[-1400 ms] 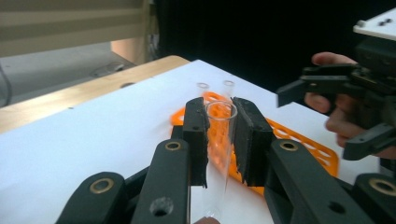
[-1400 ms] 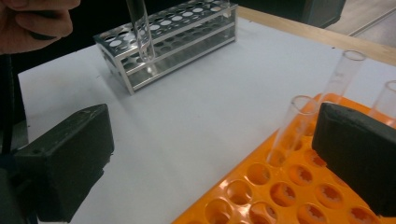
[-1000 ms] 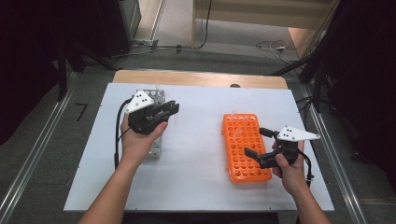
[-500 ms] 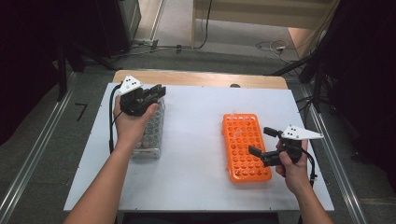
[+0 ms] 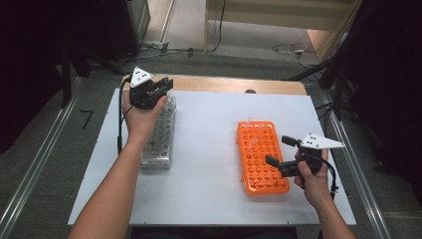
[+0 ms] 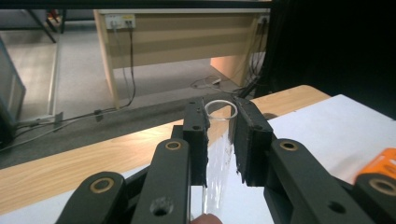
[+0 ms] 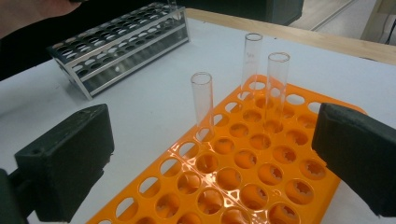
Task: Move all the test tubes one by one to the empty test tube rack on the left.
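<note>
My left gripper (image 5: 164, 87) is over the far end of the silver metal rack (image 5: 158, 137), at the table's far left. In the left gripper view it (image 6: 221, 111) is shut on a clear glass test tube (image 6: 217, 175), which stands upright between the pads. My right gripper (image 5: 278, 151) hangs open over the right side of the orange rack (image 5: 260, 164), with nothing between its jaws. In the right gripper view, three empty glass tubes (image 7: 201, 100) stand in the orange rack (image 7: 243, 182), ahead of the right gripper (image 7: 212, 161). The metal rack (image 7: 116, 51) lies beyond them.
A wooden strip (image 5: 234, 84) runs along the far edge of the white table (image 5: 209, 149). Beyond it are floor, cables and a wooden desk (image 6: 187, 42). A dark curtain hangs at the right.
My left hand has moved away along the metal rack to its far end, still holding the tube. The right hand has barely shifted.
</note>
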